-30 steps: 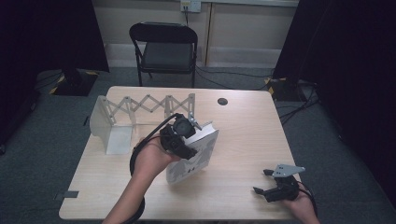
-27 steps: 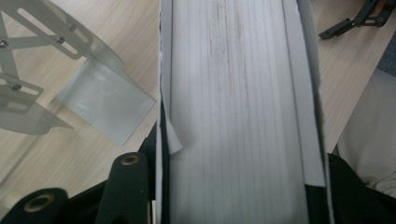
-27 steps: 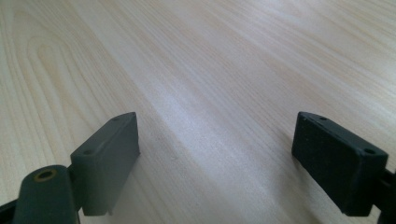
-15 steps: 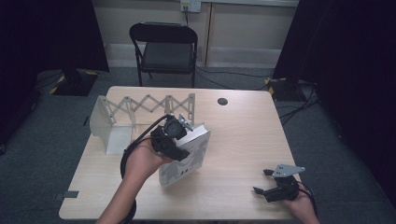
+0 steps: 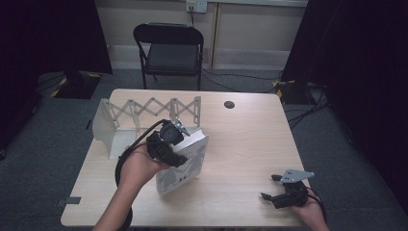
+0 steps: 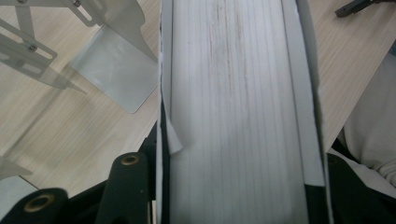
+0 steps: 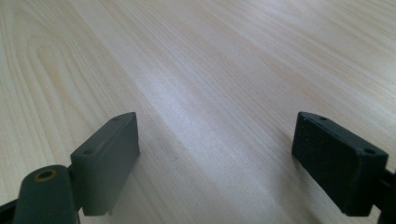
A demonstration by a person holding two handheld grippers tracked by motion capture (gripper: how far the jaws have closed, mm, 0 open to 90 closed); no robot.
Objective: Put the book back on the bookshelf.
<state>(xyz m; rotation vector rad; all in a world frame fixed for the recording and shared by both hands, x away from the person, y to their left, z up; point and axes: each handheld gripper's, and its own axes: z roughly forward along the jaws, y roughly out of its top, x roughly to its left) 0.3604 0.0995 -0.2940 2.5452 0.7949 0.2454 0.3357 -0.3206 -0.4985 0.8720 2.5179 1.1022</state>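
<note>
A thick white book (image 5: 186,162) stands tilted on one edge at the middle of the table, with my left gripper (image 5: 166,144) shut on its upper part. Along the left gripper's jaws the book's page edge (image 6: 233,107) runs between both covers, a black jaw pressed to each cover. The white metal accordion rack (image 5: 144,108) stands just behind and to the left of the book; one of its plates (image 6: 116,60) lies close beside the book. My right gripper (image 5: 269,187) rests open near the front right edge, with bare wood between its jaws (image 7: 215,154).
The light wooden table (image 5: 250,139) has a small black disc (image 5: 229,104) at its back right. A black folding chair (image 5: 171,48) stands behind the table, and cables lie on the floor at the right. The other gripper's jaw tip (image 6: 355,7) peeks in at the left gripper view's top right.
My left gripper has carried the book to the left, closer to the rack, and the book now stands a bit more upright. The right gripper has stayed put.
</note>
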